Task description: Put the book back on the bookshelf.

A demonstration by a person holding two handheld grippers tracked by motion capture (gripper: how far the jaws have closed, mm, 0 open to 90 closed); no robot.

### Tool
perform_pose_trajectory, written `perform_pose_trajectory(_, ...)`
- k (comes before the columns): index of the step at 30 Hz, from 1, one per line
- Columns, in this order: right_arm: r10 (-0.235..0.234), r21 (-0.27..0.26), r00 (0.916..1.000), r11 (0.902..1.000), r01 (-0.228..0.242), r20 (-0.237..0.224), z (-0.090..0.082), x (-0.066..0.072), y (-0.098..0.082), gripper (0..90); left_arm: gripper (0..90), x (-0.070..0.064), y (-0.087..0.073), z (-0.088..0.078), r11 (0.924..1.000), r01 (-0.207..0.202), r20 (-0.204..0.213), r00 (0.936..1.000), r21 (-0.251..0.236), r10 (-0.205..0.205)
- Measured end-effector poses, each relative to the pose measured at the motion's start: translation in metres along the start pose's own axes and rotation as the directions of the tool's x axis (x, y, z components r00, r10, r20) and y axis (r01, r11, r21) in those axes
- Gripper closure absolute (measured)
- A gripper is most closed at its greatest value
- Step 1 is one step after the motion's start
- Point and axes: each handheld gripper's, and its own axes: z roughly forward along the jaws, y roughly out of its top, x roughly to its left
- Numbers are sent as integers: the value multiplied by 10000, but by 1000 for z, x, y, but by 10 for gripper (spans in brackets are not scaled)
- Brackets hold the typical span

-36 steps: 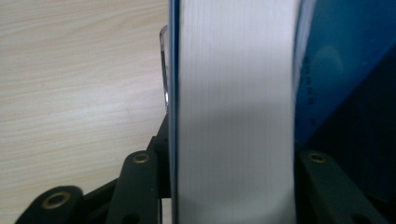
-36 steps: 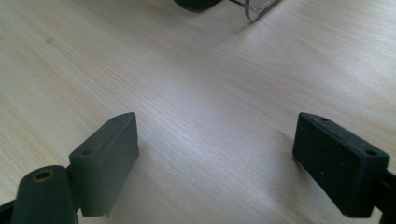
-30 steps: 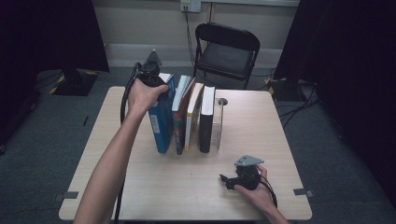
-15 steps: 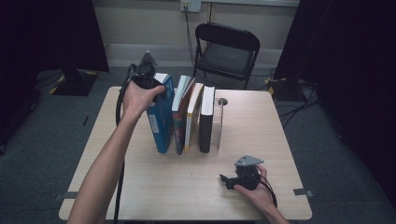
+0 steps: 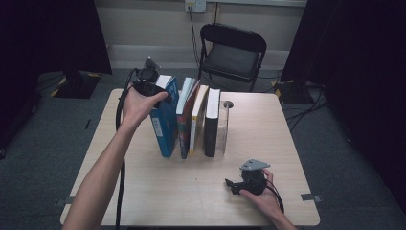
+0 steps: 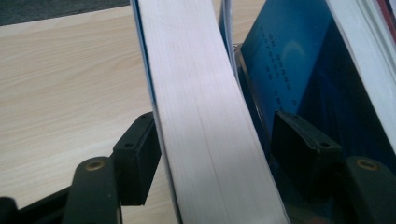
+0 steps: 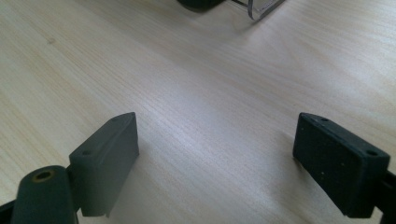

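Left gripper view: left gripper [image 6: 210, 154] straddles the blue book [image 6: 205, 116], jaws just been opening, right pad clear of it. The book stands leftmost in the row on the table [image 5: 143, 191]. Likely stiff, fairly heavy, glossy; grip mid-spine. Right gripper [image 7: 224, 163] rests spread, empty.

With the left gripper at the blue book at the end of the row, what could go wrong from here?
1. The left gripper has just been opening, and its fingers straddle the blue book with a gap on one side; the leaning book could tip toward the table's left.
2. The neighbouring books lean too, so a bump while withdrawing may shift the row.
3. The right gripper rests open on the table, too far off to steady anything.
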Motion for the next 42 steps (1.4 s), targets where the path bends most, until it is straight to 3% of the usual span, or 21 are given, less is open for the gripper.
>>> perform_pose_trajectory(4, 2, -4, 10000, 10000, -2, -9, 0, 0, 0, 141, 428, -1, 0, 1, 9994, 332, -152, 9993, -29, -332)
perform_pose_trajectory(5, 6, 4, 10000, 10000, -6, 4, 0, 0, 0, 140, 450, -2, -1, 1, 9987, 514, -352, 9981, -42, -515)
perform_pose_trajectory(8, 2, 5, 10000, 10000, -2, 9, 0, 0, 0, 140, 589, -2, -2, 0, 9966, 826, -603, 9947, -72, -829)
perform_pose_trajectory(10, -2, 7, 10000, 10000, 2, 8, 0, 0, 0, 141, 593, -2, -2, 0, 9956, 933, -620, 9937, -30, -933)
perform_pose_trajectory(12, -1, 9, 10000, 10000, 1, 10, 0, 0, 0, 141, 579, -2, -2, 0, 9956, 931, -627, 9937, -51, -933)
perform_pose_trajectory(13, 6, 11, 10000, 10000, -6, 12, 0, 0, 0, 141, 550, -1, -2, 1, 9954, 957, -306, 9949, -79, -959)
perform_pose_trajectory(15, 1, 9, 10000, 10000, -1, 13, 0, 0, 0, 141, 499, -1, -2, 0, 9961, 880, -164, 9960, -109, -882)
perform_pose_trajectory(18, 0, 9, 10000, 10000, 0, 12, 0, 0, 0, 141, 433, 1, -2, -1, 9962, 867, -190, 9960, -90, -869)
perform_pose_trajectory(19, 3, 9, 10000, 10000, -3, 8, 0, 0, 0, 141, 426, 3, -2, -2, 9966, 811, -4, 9967, -157, -811)
perform_pose_trajectory(24, -4, 6, 10000, 10000, 4, 7, 0, 0, 0, 141, 392, 7, -3, -7, 9966, 767, 171, 9969, -314, -762)
perform_pose_trajectory(26, 1, 8, 10000, 10000, -1, 8, 0, 0, 0, 141, 360, 9, -4, -9, 9960, 757, 256, 9969, -470, -746)
perform_pose_trajectory(28, 0, 10, 10000, 10000, 0, 15, 0, 0, 0, 141, 356, 10, -7, -12, 9944, 681, 639, 9960, -810, -630)
perform_pose_trajectory(32, -8, 9, 10000, 10000, 8, 21, 0, 0, 0, 141, 334, 9, -13, -13, 9926, 292, 457, 9987, -1179, -239)
perform_pose_trajectory(33, -7, 12, 10000, 10000, 7, 25, 0, 0, 0, 141, 335, 9, -18, -12, 9893, 188, 520, 9986, -1447, -114)
perform_pose_trajectory(36, 2, 16, 10000, 10000, -2, 35, 0, 1, 0, 141, 324, 10, -22, -12, 9863, 50, 429, 9991, -1647, 21)
perform_pose_trajectory(40, 22, 17, 10000, 10000, -23, 34, 0, 1, 0, 140, 320, 14, -34, -13, 9719, -257, 620, 9972, -2340, 413)
perform_pose_trajectory(42, 30, 13, 10000, 10000, -30, 29, 0, 1, 0, 140, 317, 15, -36, -13, 9691, -311, 703, 9963, -2445, 497)
